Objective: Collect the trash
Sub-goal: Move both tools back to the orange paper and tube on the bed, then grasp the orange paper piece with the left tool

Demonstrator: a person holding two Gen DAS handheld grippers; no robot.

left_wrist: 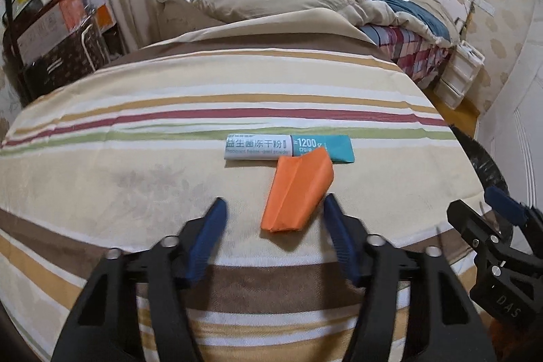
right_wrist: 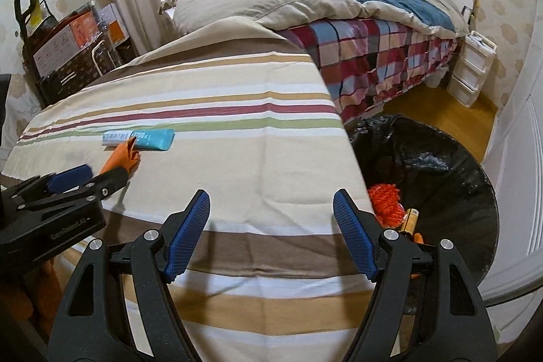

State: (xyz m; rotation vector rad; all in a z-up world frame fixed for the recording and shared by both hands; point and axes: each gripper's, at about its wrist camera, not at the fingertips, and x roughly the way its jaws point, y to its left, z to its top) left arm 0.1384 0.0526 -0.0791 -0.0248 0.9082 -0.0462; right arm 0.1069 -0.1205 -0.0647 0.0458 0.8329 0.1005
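Trash on the striped cloth-covered table point(left_wrist: 135, 111) comes to two pieces: one folded orange paper wrapper point(left_wrist: 297, 192) at centre frame in the left wrist view, and one long white-and-teal sachet point(left_wrist: 288, 149) just above it, the wrapper's upper corner overlapping the sachet's lower edge. Print on the sachet reads "益生菌冻干粉", with small English below that is too blurred to make out fully, and "≥1200" on the teal half.

Two tools show. The left tool point(left_wrist: 275, 209) has its blue pads apart on either side of the orange wrapper's lower end, not pressing on it; the right-hand pad sits just beside the wrapper's edge. The right tool point(right_wrist: 271, 202) hangs over the bare cloth at lower centre of its own view, jaws wide apart with nothing between them. Its black body bears the letters "DAS" at the lower right of the left wrist view.

One round bin lined with a black plastic bag point(right_wrist: 441, 158) stands at the right of the right wrist view, beside the table. Inside lie one orange-red crinkled clump point(right_wrist: 385, 199) and one yellow-and-black battery point(right_wrist: 409, 221).
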